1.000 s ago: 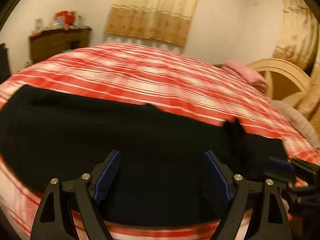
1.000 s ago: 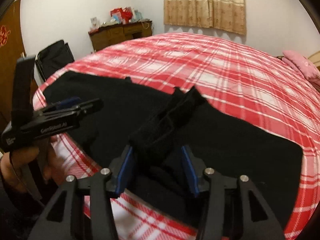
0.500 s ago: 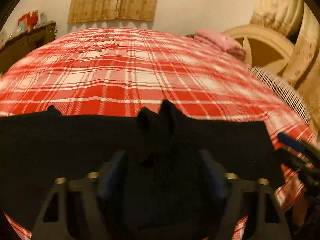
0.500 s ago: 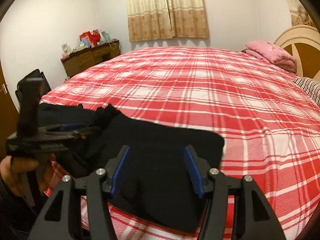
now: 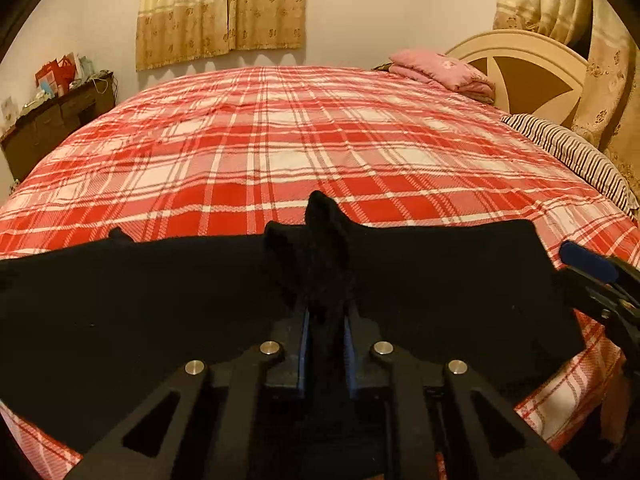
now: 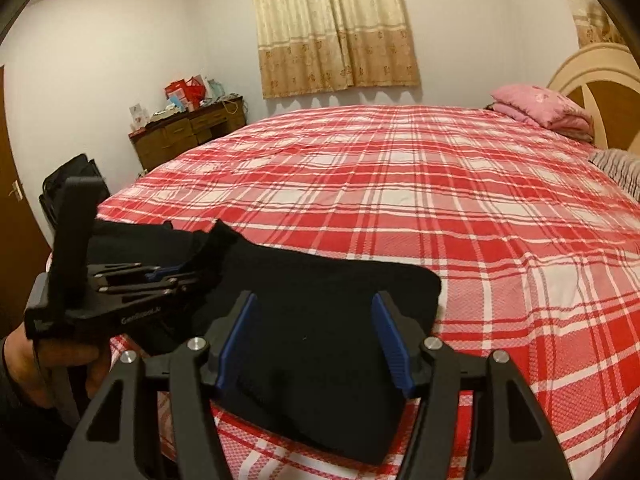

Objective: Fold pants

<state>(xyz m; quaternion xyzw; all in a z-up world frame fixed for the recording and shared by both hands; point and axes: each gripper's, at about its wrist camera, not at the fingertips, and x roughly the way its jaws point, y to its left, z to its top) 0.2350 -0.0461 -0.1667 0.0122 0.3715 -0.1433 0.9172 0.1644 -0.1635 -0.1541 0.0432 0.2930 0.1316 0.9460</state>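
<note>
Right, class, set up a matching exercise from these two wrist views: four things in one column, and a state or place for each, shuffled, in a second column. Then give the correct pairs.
Things
1. left gripper
2. right gripper
3. pants
4. pink pillow

States or places
A. black, spread along the near edge of the bed
B. by the headboard, at the far end
C. open, fingers apart above the cloth
D. shut on a bunched ridge of cloth

Pairs: 1-D, 2-C, 3-A, 4-B
</note>
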